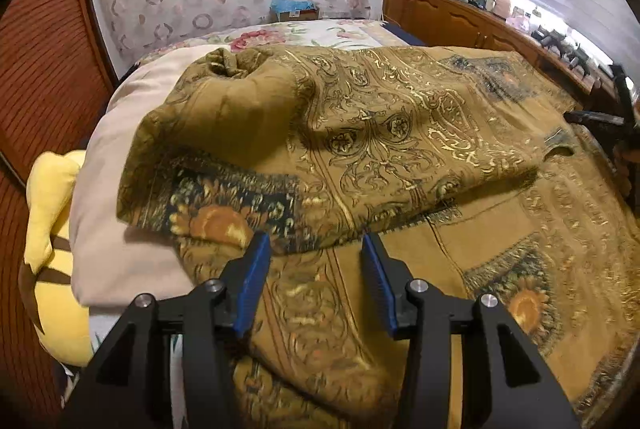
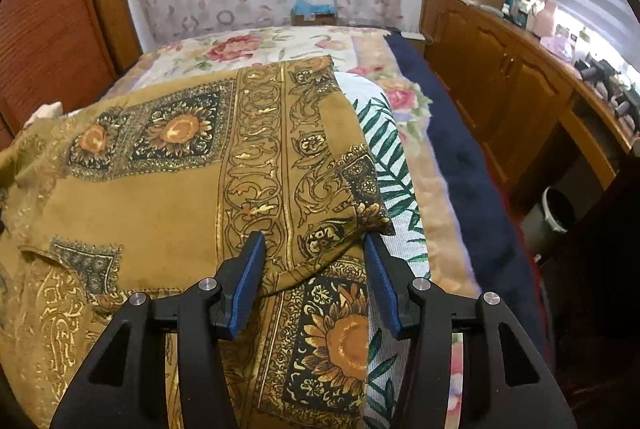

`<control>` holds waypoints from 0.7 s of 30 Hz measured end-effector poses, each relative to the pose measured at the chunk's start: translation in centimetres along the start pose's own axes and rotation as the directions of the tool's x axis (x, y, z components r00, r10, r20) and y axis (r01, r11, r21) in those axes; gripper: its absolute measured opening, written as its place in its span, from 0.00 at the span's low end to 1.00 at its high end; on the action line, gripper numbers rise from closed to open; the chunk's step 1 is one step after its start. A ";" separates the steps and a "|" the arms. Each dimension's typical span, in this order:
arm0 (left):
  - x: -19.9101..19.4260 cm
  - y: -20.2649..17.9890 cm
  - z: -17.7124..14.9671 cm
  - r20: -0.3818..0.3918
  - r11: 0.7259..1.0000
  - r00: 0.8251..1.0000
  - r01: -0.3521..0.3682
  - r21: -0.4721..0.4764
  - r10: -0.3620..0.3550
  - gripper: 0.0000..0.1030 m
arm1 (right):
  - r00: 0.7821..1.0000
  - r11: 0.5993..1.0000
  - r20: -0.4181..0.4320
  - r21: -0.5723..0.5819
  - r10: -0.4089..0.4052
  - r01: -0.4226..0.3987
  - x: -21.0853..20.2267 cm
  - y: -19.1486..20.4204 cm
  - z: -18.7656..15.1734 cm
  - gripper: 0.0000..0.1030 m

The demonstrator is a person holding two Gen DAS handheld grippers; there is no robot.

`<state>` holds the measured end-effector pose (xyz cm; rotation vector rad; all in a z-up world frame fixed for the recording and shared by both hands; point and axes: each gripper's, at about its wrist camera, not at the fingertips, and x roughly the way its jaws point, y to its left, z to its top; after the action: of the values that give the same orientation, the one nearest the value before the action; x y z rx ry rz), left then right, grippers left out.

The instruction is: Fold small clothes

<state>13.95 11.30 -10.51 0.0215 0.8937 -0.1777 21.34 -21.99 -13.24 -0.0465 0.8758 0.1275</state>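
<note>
A: What is the left wrist view showing?
B: The left gripper [image 1: 316,241] is hovering with its jaws standing apart, gripping nothing, over the mustard patterned cloth [image 1: 400,133]. The cloth is lying on the bed [image 2: 404,97], its upper layer folded over and bunching into a ridge just ahead of the blue pads [image 1: 256,269]. A beige pillow [image 1: 120,189] is lying under its left edge, and a yellow plush [image 1: 52,197] is sitting beside that.
A: And the right wrist view?
B: The right gripper [image 2: 316,241] is likewise hanging with jaws apart and empty. A folded corner of the cloth [image 2: 180,181] is resting between the pads [image 2: 250,269], over a leaf-print sheet [image 2: 390,165]. A wooden cabinet [image 2: 500,69] is standing along the right.
</note>
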 end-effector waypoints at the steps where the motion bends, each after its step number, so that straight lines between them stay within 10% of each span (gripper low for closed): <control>1: -0.8 0.4 -0.2 0.022 1.000 1.000 0.013 -0.017 -0.013 0.45 | 1.000 1.000 0.000 -0.002 -0.003 0.003 0.0 0.0 0.0 0.50; 9: -5.8 4.1 -0.9 0.166 0.994 0.984 -0.044 -0.097 0.060 0.45 | 1.000 1.000 0.002 -0.010 -0.015 0.015 0.0 0.6 -0.1 0.50; 21: -2.1 7.5 1.7 0.121 0.991 0.989 -0.068 -0.112 0.082 0.33 | 1.000 1.000 0.002 -0.011 -0.016 0.016 0.0 0.6 -0.1 0.50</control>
<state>15.20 18.86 -8.19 -0.0555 0.7744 -0.0600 21.18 -21.44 -13.32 -0.0638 0.8723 0.1172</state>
